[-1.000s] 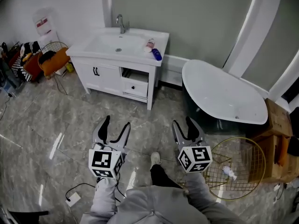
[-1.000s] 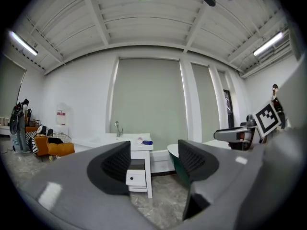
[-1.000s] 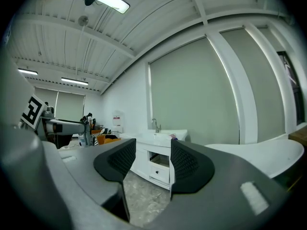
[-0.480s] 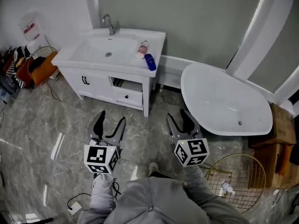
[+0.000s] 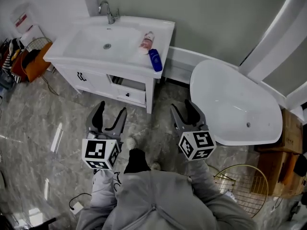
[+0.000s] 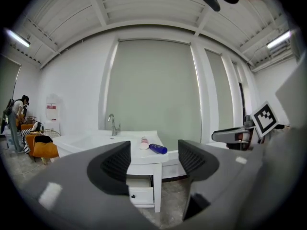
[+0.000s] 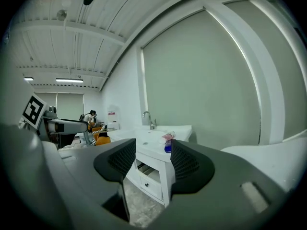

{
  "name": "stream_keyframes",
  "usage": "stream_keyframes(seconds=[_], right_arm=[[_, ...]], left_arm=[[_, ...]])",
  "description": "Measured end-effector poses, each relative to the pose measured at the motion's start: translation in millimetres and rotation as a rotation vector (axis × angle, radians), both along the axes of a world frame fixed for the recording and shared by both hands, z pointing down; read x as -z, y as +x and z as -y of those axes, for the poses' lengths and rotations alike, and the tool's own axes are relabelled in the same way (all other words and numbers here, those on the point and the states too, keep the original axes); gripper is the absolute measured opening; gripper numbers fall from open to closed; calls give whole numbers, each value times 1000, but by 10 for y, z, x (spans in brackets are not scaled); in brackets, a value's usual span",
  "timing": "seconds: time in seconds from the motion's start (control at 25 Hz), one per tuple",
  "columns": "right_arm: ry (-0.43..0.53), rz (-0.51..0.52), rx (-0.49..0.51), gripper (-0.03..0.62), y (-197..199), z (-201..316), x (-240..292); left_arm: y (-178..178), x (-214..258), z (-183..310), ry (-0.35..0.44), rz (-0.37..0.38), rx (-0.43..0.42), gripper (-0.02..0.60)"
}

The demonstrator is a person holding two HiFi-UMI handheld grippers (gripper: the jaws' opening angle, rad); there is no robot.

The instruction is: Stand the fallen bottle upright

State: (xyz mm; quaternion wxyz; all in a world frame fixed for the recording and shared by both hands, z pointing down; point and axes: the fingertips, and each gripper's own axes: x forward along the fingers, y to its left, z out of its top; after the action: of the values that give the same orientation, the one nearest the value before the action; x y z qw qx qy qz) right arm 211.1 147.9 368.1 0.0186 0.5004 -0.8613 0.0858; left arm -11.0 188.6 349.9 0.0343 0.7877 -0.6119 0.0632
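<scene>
A blue bottle [image 5: 154, 60] lies on its side at the right end of the white vanity top [image 5: 86, 51]; it also shows in the left gripper view [image 6: 158, 149] and the right gripper view [image 7: 168, 148]. A pink-and-white bottle [image 5: 146, 41] lies just behind it. My left gripper [image 5: 111, 108] and right gripper [image 5: 181, 105] hover side by side over the floor, in front of the vanity and well short of it. Both are open, with nothing between their jaws.
A faucet [image 5: 106, 8] stands behind the sink basin. A white bathtub [image 5: 235, 104] fills the right side. A gold wire basket [image 5: 240, 188] sits by my right leg, and an orange bag [image 5: 29, 63] lies at the far left. One vanity drawer [image 5: 130, 89] stands slightly pulled out.
The person has walked toward the vanity, carrying both grippers forward. The vanity and bathtub now sit closer and larger. The jaws have kept the same spread.
</scene>
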Motion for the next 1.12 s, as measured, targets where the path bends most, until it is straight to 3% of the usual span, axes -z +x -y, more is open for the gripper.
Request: stream_keyframes(seconds=[0.28,0.56,0.88,1.12], right_arm=[[-9,-5,-50,227,-271,973,-108],[-67,-90,-112,227,-602,2014,-162],[-308,-188,-57,229,-959,2840,-556],[-455,-303,-18,229,-1070,3231,-915]], left_arm=[[-299,-100,1098,1,-2,-58,336],[-553,-86,2197,-14,22,-185,336],[-739,-328,2965,-78,-16,-286,336],[-885,-414,3247,-102,-42,-303,336]])
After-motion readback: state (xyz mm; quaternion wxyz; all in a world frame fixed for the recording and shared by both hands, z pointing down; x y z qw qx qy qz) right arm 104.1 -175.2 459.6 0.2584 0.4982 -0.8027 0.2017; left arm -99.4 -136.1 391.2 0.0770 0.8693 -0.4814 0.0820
